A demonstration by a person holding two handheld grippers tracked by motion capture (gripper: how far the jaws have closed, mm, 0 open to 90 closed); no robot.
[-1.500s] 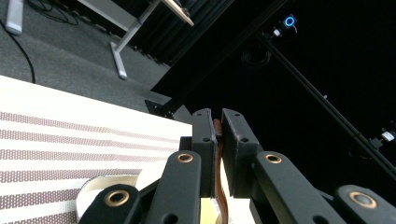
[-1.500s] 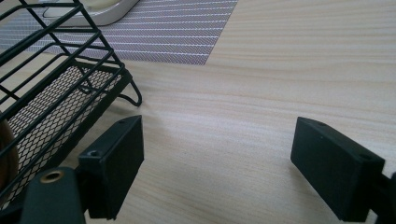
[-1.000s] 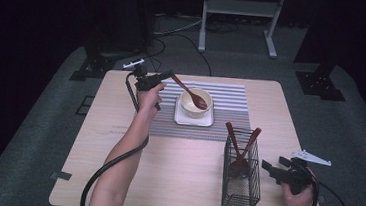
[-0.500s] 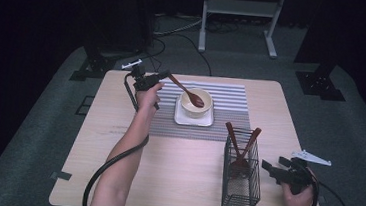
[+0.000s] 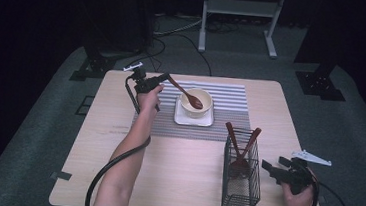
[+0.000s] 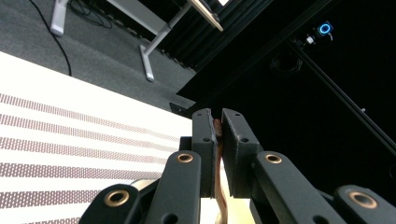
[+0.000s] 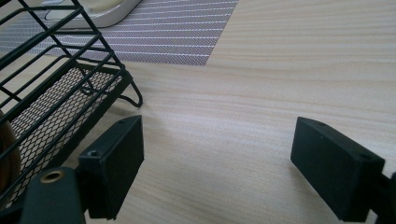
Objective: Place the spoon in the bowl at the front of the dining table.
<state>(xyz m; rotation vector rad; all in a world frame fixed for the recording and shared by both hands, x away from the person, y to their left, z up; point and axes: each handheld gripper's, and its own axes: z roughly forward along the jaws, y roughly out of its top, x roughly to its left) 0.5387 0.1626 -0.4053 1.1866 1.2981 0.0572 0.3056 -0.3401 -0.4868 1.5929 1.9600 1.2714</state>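
since a second ago: hardly anything has moved; spoon bowl a touch lower into the bowl, perhaps.
item: wooden spoon (image 5: 186, 94), dark brown, slim handle clenched in my left gripper (image 5: 162, 78), angled so its oval end rests in the cream bowl (image 5: 196, 103) on the striped woven mat (image 5: 232, 95).
item: right gripper (image 5: 271, 169), jaws released, idle beside the black wire caddy (image 5: 241, 181).

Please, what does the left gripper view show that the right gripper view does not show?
In the left gripper view, the left gripper has its jaws shut on the thin brown spoon handle, with grey floor and a white desk leg beyond. In the right gripper view, the right gripper stands open over bare wooden table, beside the black wire basket. Both show the striped placemat.
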